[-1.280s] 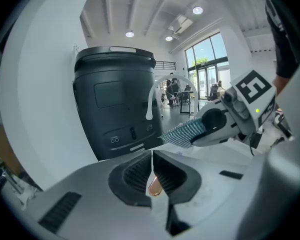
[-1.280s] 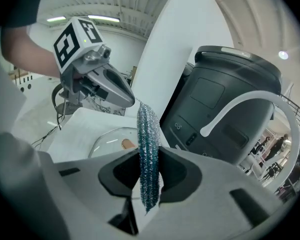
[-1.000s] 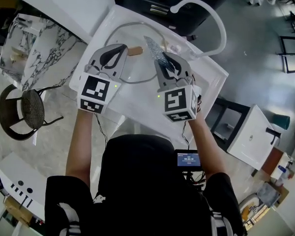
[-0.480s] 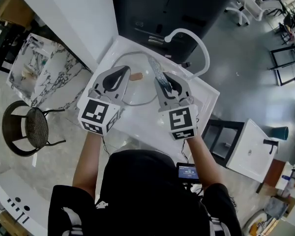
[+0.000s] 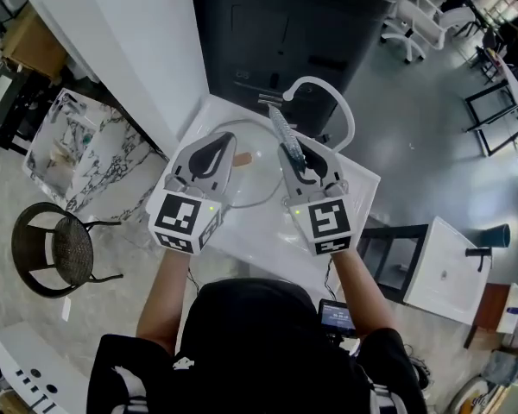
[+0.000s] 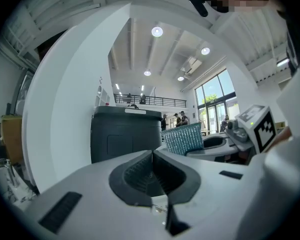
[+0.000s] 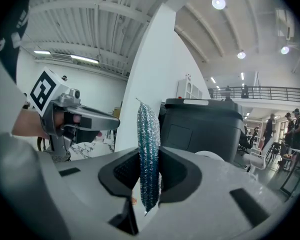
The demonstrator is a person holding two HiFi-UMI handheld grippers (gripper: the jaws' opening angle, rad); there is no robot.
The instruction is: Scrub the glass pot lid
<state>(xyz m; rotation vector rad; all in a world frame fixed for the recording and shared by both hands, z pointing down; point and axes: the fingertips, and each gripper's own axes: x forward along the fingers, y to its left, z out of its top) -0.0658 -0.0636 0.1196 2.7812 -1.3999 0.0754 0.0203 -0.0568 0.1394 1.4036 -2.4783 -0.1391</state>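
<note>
The glass pot lid (image 5: 250, 188) with its wooden knob (image 5: 242, 158) lies in the white sink (image 5: 268, 231). My left gripper (image 5: 217, 138) hovers over the lid's left part. Its jaws are shut, the pads meet and nothing shows between them (image 6: 152, 154). My right gripper (image 5: 290, 150) is over the lid's right side, shut on a glittery blue-green scrub pad (image 5: 279, 126) that stands up out of the jaws (image 7: 148, 149). The pad (image 6: 184, 139) also shows in the left gripper view. Both grippers point nearly level.
A white curved faucet (image 5: 337, 102) arches over the sink's far right corner. A dark cabinet (image 5: 285, 24) stands behind the sink. A marble-patterned table (image 5: 78, 153) and a round black chair (image 5: 56, 248) are at the left. A small white stand (image 5: 445, 270) is at the right.
The head view has swung, so the sink and both grippers sit lower and nearer the middle of the picture. Both grippers stay over the lid much as before, with unchanged jaws.
</note>
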